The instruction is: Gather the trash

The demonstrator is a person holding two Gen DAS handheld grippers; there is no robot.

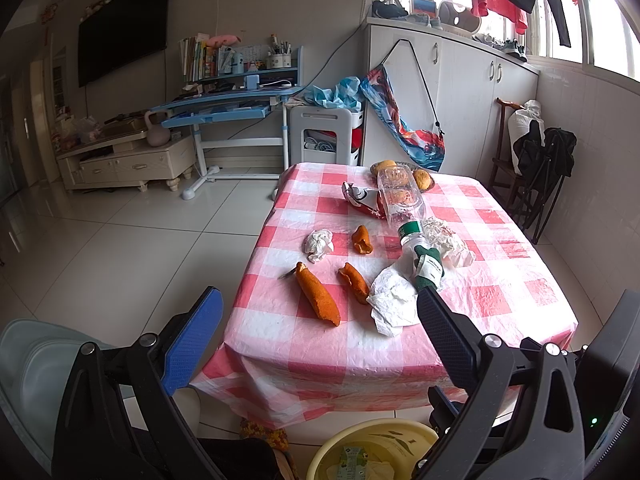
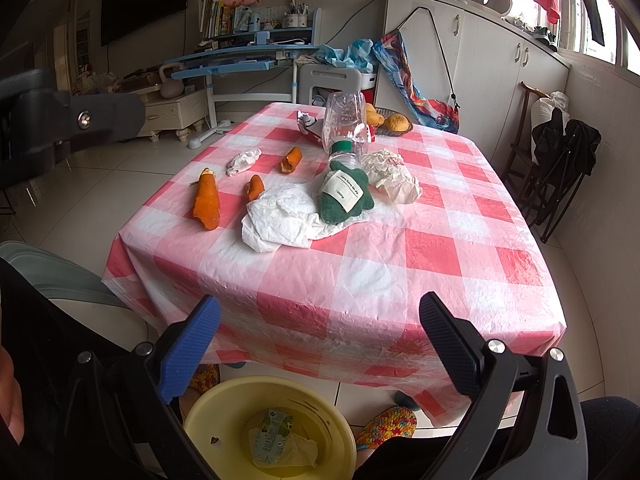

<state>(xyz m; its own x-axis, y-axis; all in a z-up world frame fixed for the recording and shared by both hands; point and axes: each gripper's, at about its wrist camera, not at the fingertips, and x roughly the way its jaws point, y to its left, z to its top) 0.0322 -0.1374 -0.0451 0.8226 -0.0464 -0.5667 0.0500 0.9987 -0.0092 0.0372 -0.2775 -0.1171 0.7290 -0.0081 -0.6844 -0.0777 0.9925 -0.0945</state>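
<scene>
Altogether three orange peels (image 2: 207,201), one bottle (image 2: 345,128), three tissues (image 2: 280,220)

You're facing a pale-walled room with a glossy white tiled floor (image 1: 132,240). A dark television (image 1: 122,28) hangs on the wall above a cream cabinet (image 1: 128,164) — beside it stands a blue desk (image 1: 232,108) crowded with books. White cupboards (image 1: 448,92) run under bright windows (image 1: 600,40), where daylight pours in — clothes hang there.

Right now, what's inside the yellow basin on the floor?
The yellow basin holds a green-printed wrapper and a crumpled white tissue. Anything beneath them is covered.
</scene>
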